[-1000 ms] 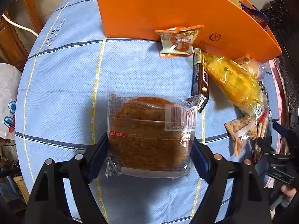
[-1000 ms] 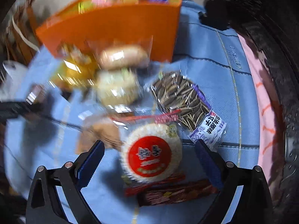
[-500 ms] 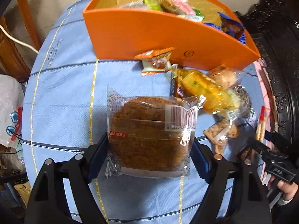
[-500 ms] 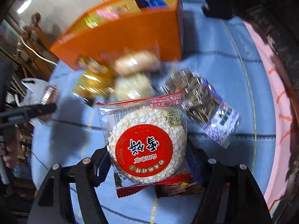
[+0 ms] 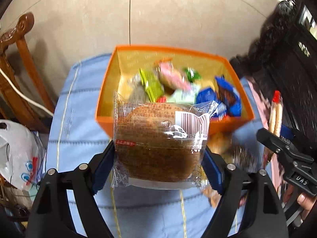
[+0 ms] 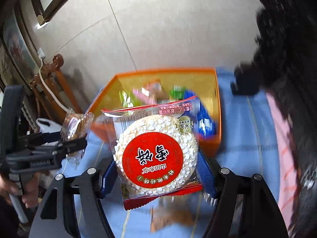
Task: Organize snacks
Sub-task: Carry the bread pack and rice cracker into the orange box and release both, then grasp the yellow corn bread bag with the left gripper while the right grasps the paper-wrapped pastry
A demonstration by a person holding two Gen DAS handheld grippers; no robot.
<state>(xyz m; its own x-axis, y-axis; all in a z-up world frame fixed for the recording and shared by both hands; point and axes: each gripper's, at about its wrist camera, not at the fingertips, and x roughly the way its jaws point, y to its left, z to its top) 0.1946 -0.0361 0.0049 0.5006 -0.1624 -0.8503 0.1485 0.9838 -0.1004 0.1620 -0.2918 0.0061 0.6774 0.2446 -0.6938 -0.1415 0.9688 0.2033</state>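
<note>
My left gripper (image 5: 158, 162) is shut on a round brown cake in a clear wrapper (image 5: 156, 140), held in the air before the orange box (image 5: 107, 91). My right gripper (image 6: 156, 170) is shut on a rice cracker packet with a round red label (image 6: 156, 154), also off the table and near the orange box (image 6: 217, 103). The box holds several wrapped snacks, green, pink and blue. In the left wrist view the right gripper (image 5: 276, 132) shows at the right with its packet edge-on. In the right wrist view the left gripper (image 6: 73, 136) shows at the left.
Below lies a blue tablecloth (image 5: 79, 119) with yellow lines, with blurred loose snacks (image 5: 220, 144) beside the box. A wooden chair (image 5: 17, 59) and a white plastic bag (image 5: 17, 150) stand left. Dark carved furniture (image 5: 287, 59) is at the right. A hand (image 5: 303, 200) holds the right gripper.
The right gripper closed on the rice cracker packet and lifted it. Both grippers rose with their packets and tilted up, so the inside of the orange box now shows.
</note>
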